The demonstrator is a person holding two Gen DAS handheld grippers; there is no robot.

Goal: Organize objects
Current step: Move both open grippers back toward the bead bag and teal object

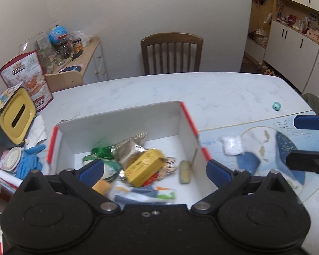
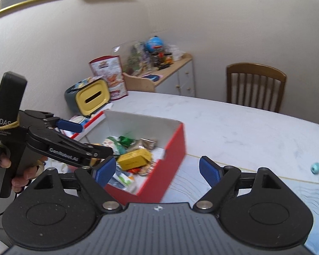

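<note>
Nearest the lens in the left wrist view, the left gripper [image 1: 154, 173] stands with its blue pads spread wide and empty above the open box [image 1: 187, 125], a red-sided carton with white inner walls at the frame's centre. Its contents are smeared by motion blur: a yellow carton [image 1: 143, 167] lies tilted on the heap, a green ribbon-like thing [image 1: 102, 150] sits behind it toward the left, and a small paint roller [image 1: 185, 171] lies near the right inner wall. The flat packets under the yellow carton cannot be told apart.

In the right wrist view, the right gripper [image 2: 157, 171] is likewise spread and holds nothing, low in the frame before the box's red corner. At left a hand [image 2: 21, 174] grips the other tool's handle, partly cut off by the frame edge.

The worktop [image 1: 223, 93] is pale marble-patterned, with a blue illustrated mat [image 1: 265, 148] at lower right carrying a white crumpled wad [image 1: 231, 145]. A small teal ball [image 1: 276, 105] lies alone toward the right edge. At far left stand a yellow-lidded tissue holder [image 1: 17, 116] and blue gloves [image 1: 30, 159]. Behind are a wooden chair [image 1: 171, 53], a cluttered sideboard [image 1: 83, 63] and white cabinets [image 1: 295, 40] at upper right.
</note>
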